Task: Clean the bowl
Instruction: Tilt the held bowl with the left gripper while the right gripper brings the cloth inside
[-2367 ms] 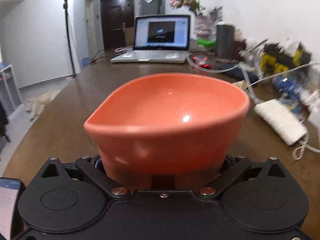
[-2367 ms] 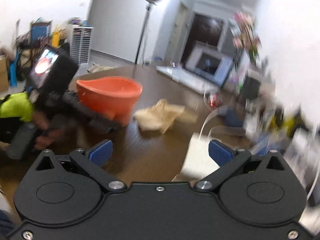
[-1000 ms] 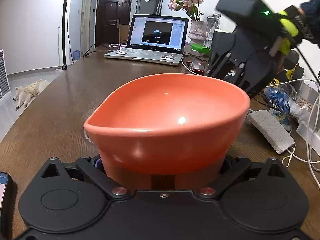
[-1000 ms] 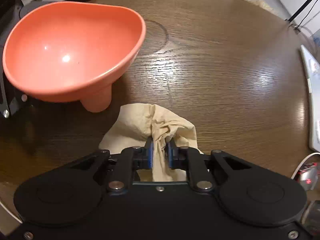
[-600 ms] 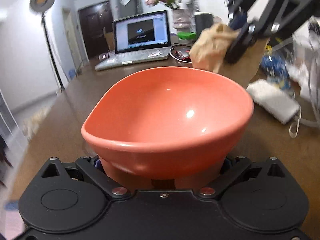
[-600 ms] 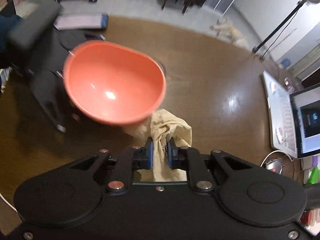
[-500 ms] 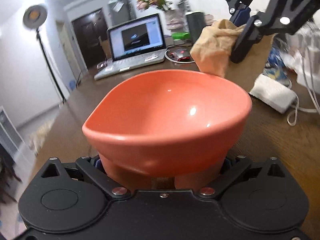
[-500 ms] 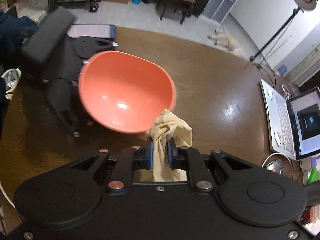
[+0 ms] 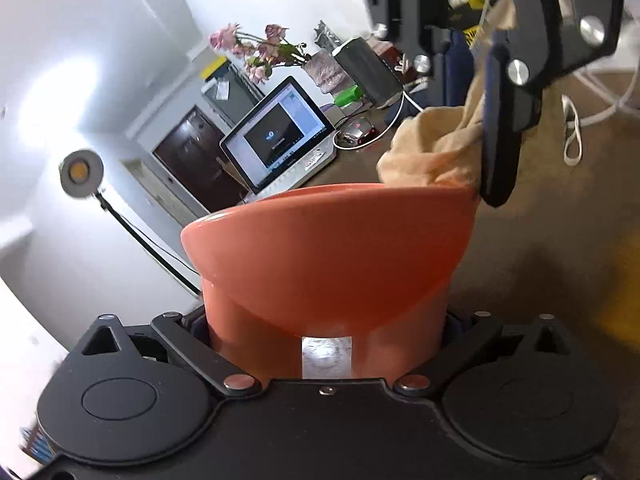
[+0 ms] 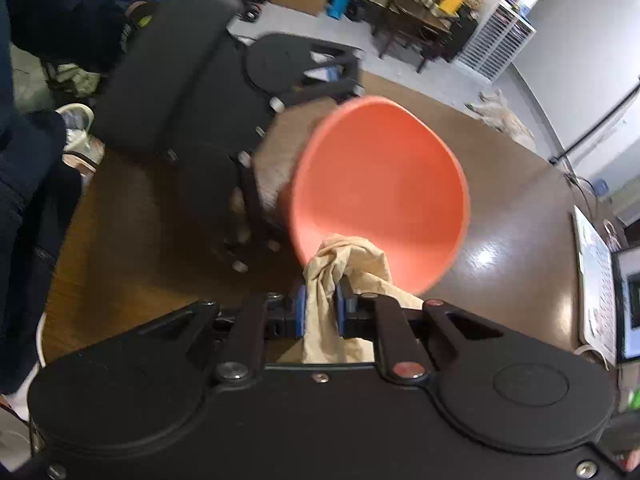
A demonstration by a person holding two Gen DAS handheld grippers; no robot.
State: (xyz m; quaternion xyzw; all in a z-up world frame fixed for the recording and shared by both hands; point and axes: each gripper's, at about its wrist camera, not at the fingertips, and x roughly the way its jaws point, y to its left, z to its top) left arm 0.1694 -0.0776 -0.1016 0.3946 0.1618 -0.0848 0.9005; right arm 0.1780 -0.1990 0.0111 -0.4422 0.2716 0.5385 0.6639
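Note:
My left gripper [image 9: 326, 332] is shut on the foot of the orange bowl [image 9: 328, 248] and holds it lifted and tilted above the brown table. In the right wrist view the bowl [image 10: 380, 196] opens toward the camera. My right gripper [image 10: 320, 308] is shut on a beige cloth [image 10: 344, 276], whose bunched end touches the bowl's near rim. In the left wrist view the cloth [image 9: 428, 156] hangs over the bowl's far right rim, with the right gripper's finger [image 9: 500, 128] beside it.
An open laptop [image 9: 280, 136], a flower vase [image 9: 324, 72], cables and clutter stand at the table's far side. A floor lamp [image 9: 80, 168] stands left. The wooden table [image 10: 516, 232] lies below. The person's dark sleeve [image 10: 60, 4] is upper left.
The bowl has been lifted and tilted further toward the right gripper. The right gripper has brought the cloth up against the bowl's rim.

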